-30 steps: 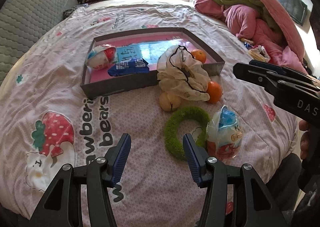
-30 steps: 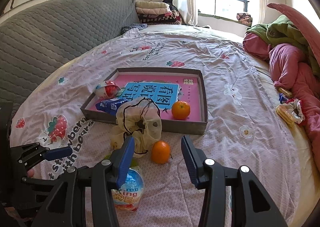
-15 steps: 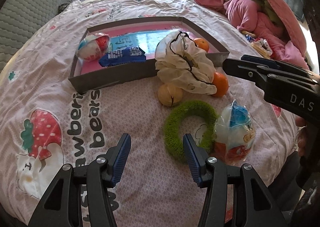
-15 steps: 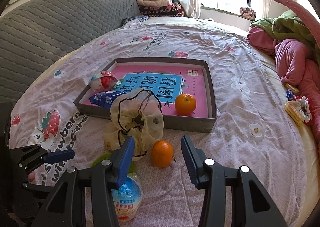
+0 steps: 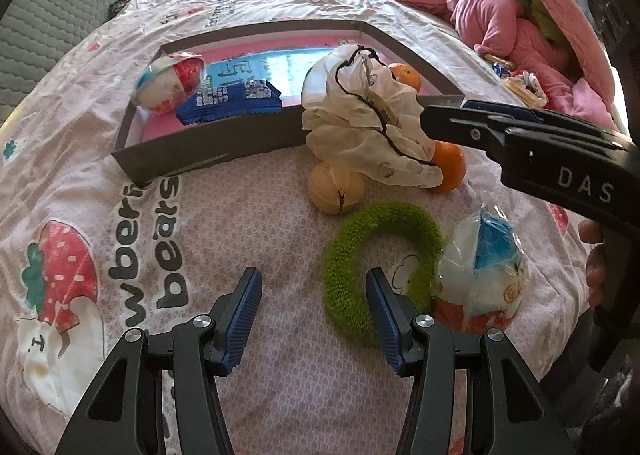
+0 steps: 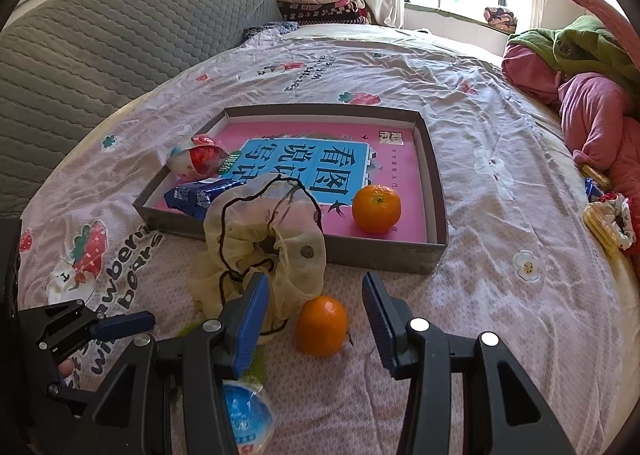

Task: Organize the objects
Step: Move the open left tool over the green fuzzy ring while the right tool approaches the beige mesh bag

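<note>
On the bedspread, at twelve o'clock between the parted, empty right gripper (image 6: 314, 319), the loose orange (image 6: 321, 325) is framed outside the tray (image 6: 384, 255), while the left gripper (image 5: 314, 317), likewise released, is kept farther off.

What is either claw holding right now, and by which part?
Nothing is held. The left claw is open above bare bedspread beside the green ring; the right claw is open around the orange without touching it.
</note>
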`<state>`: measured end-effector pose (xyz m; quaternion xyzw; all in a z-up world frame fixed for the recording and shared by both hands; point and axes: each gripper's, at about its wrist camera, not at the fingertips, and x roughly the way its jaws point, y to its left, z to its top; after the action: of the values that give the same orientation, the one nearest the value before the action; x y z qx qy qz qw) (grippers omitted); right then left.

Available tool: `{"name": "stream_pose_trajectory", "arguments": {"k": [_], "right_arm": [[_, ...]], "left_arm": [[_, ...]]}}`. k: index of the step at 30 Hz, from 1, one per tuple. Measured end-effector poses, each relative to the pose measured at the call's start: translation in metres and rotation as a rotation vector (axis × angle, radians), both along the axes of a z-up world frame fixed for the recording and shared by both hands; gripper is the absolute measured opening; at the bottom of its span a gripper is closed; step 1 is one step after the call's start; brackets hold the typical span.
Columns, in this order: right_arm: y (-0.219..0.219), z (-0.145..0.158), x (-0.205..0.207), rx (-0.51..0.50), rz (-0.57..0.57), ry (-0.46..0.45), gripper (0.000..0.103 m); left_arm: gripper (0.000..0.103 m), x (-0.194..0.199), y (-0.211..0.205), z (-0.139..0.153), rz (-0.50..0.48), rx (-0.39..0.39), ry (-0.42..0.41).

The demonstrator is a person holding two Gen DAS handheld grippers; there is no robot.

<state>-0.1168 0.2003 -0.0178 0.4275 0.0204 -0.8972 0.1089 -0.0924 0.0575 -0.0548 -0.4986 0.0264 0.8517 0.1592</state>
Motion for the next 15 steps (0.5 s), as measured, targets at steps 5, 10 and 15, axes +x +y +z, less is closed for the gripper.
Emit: {"name": "stream_pose_trajectory", "arguments": {"k": [5,10,15], "right_arm": [[-0.001,-0.006,-0.009,0.004,0.006,-0.016,0.048],[-0.003,-0.011,-0.017,0.002,0.006,-0.021,0.048],[-0.004,-0.013,-0.023,-0.007,0.006,-0.02,0.048]], "left_arm": [[0.056,-0.006,0.001,-0.005,0.002,0.0,-0.006],[0.056,-0.009,0.003,-0.007,0.0,-0.006,-0.001],[0.055,-0.011,0.004,-0.008,-0.003,-0.006,0.009]]}}
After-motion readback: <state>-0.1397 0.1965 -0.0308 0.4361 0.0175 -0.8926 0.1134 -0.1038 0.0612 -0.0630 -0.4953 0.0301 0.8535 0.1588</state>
